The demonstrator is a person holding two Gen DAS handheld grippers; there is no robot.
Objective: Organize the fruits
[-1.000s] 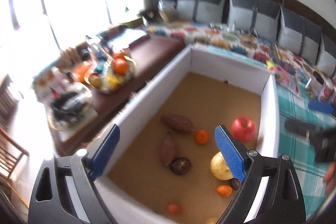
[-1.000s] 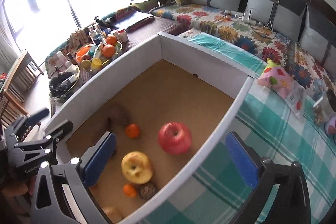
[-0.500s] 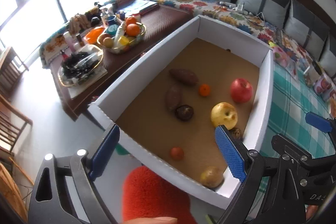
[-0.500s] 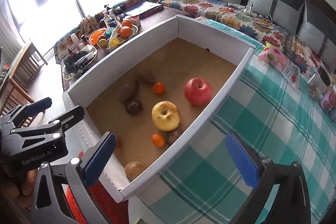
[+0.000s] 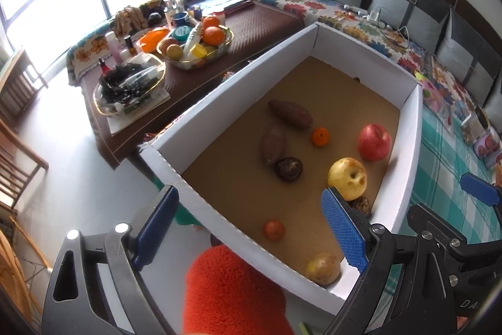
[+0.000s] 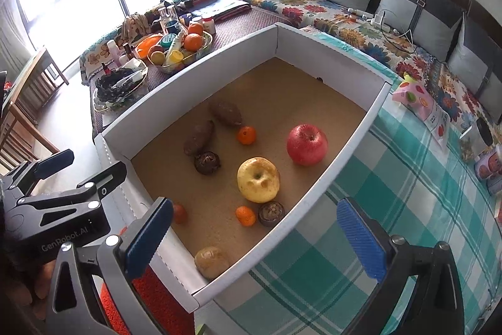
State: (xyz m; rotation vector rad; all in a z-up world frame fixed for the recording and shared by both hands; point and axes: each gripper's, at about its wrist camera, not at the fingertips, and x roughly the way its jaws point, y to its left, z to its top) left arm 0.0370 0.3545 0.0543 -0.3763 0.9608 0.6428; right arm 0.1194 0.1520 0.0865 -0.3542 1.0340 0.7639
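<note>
Round, glossy red apple point(image 6: 307, 144) (cardboard box point(image 6: 339, 160)).

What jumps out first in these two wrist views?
The big white box with a brown floor fills both views, loose produce scattered in it. Brightest are the red apple near its right wall and the yellow apple just in front of it. Both hand-held grippers, left and right, hang open over the box's near end.

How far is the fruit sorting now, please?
Nothing looks sorted yet: the red apple, yellow apple and small oranges lie scattered in the white box. Nothing is in hand; left gripper and right gripper are open and empty. All picking remains.
</note>
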